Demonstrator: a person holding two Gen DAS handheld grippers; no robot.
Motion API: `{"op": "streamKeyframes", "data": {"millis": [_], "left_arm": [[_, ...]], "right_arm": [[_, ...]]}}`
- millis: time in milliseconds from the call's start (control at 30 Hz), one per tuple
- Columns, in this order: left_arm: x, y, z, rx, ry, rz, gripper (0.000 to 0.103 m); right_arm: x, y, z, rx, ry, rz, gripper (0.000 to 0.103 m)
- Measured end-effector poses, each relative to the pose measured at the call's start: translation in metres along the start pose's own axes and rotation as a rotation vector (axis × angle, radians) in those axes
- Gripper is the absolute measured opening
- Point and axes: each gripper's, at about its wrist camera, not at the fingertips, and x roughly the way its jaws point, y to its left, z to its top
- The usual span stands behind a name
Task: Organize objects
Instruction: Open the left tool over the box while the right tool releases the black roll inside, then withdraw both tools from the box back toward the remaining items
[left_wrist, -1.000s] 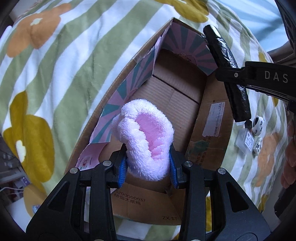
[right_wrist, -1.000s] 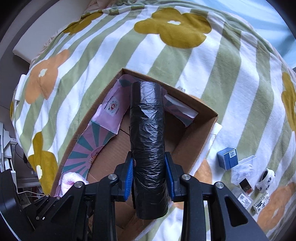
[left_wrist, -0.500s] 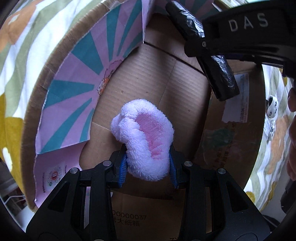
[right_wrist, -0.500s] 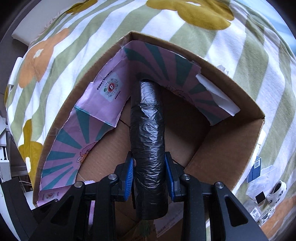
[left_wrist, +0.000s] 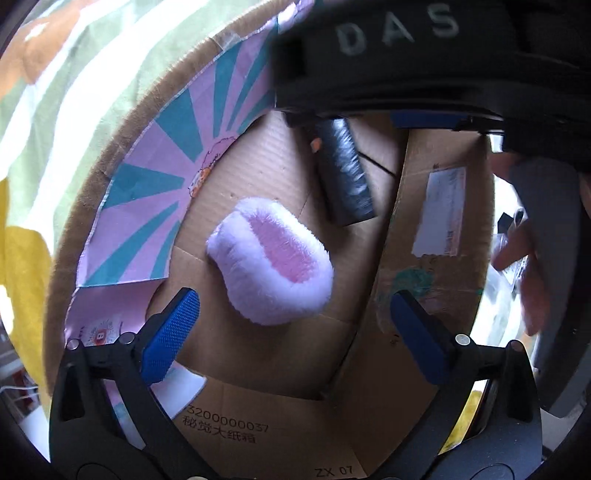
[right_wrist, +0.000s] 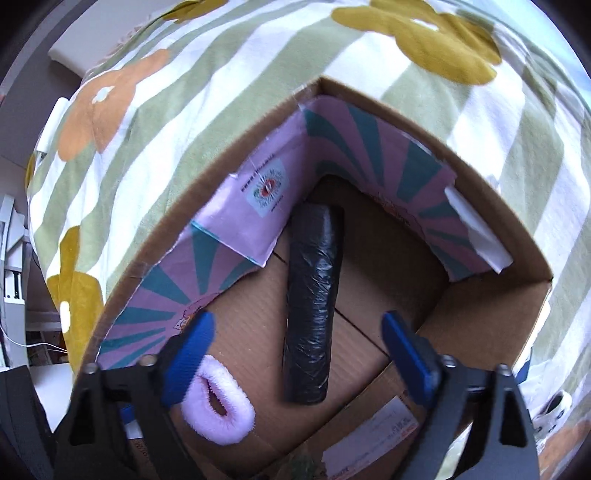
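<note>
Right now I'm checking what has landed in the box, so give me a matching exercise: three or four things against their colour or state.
Things:
1. plush toy
2. roll
3. left tongs
4. cardboard box

Descriptions:
A. black, lying on the box floor
B. lined with pink and teal paper
C. fluffy, pink and white
D. opening, gripping nothing

Pairs: 1-C, 2-A, 3-D, 4-B

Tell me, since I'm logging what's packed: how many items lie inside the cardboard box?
2: the fluffy pink slipper lies near the left claw; the black plastic roll lies mid-floor of the cardboard box. Corners under the claws could hide more.
</note>
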Motion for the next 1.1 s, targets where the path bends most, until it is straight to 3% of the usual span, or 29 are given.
{"op": "streamKeyframes", "data": {"millis": [533,800,1100], "left_arm": [[-0.03,0.0,-0.005,0.002,-0.038,0.015,0.103],[-0.087,-0.016,-0.014,0.063,-0.117,0.006,0.103],[-0.155,-0.052,-0.057,0.168,-0.234,0.01,0.103]], "right_arm": [[-0.037,0.006,-0.014,-0.008,-0.028,-0.032,0.102],[-0.091,0.022,-0.027,0.0,-0.085,-0.051,0.102],[-0.174,0.015,-0.073,0.066,-0.196,-0.103,0.102]]}}
